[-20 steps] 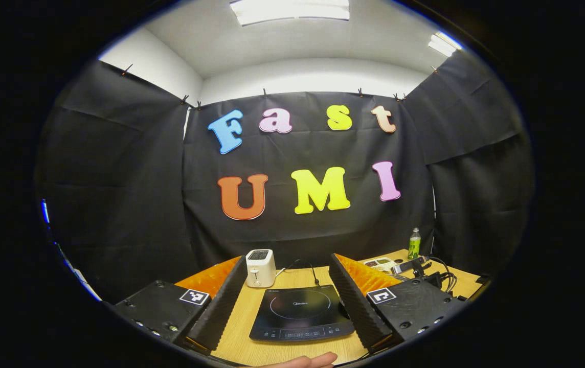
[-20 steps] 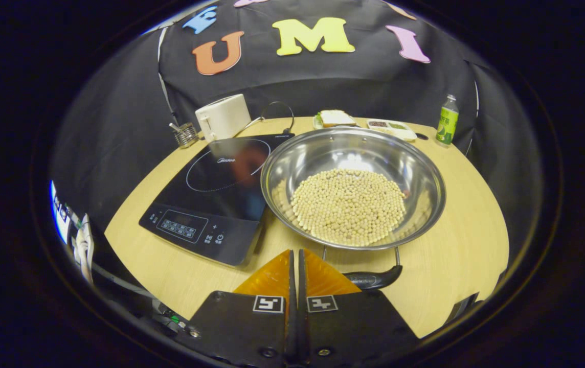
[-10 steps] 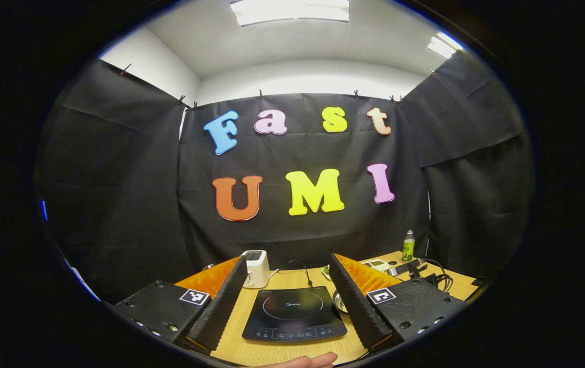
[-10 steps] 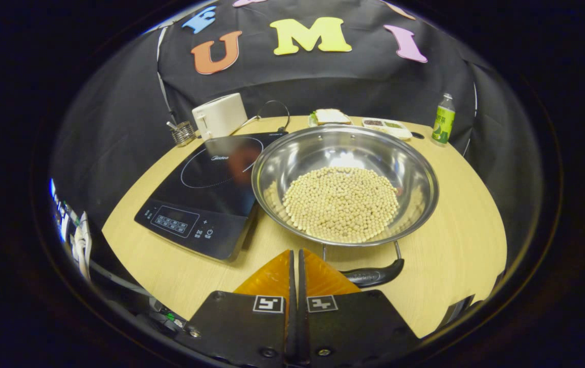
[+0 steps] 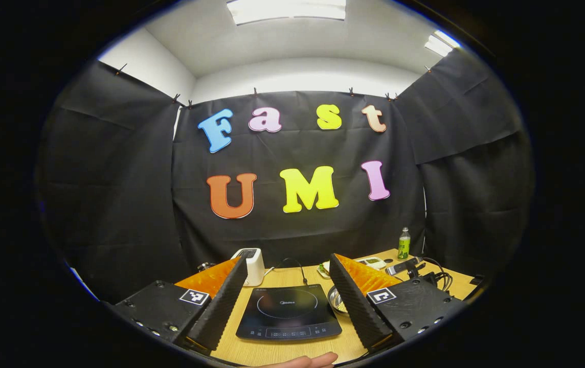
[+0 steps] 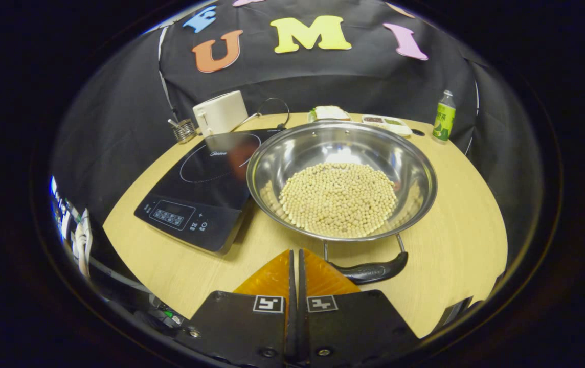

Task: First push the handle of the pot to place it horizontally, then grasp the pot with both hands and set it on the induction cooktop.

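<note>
Right gripper (image 6: 294, 255): fingers pressed together, holding nothing, tips just short of the black curved pot handle (image 6: 369, 271), which hangs below the rim of the round stainless-steel pot of pale beans (image 6: 341, 179); over the last second the pot has slid slightly away, suggesting the handle push is under way. Left gripper (image 5: 285, 286): fingers spread apart, empty, with the flat black induction cooktop (image 5: 287, 317) framed between them and the pot's rim beside its right finger. Pot sits on the light wooden round table (image 6: 456, 204), touching the cooktop's edge, not yet set on it.
</note>
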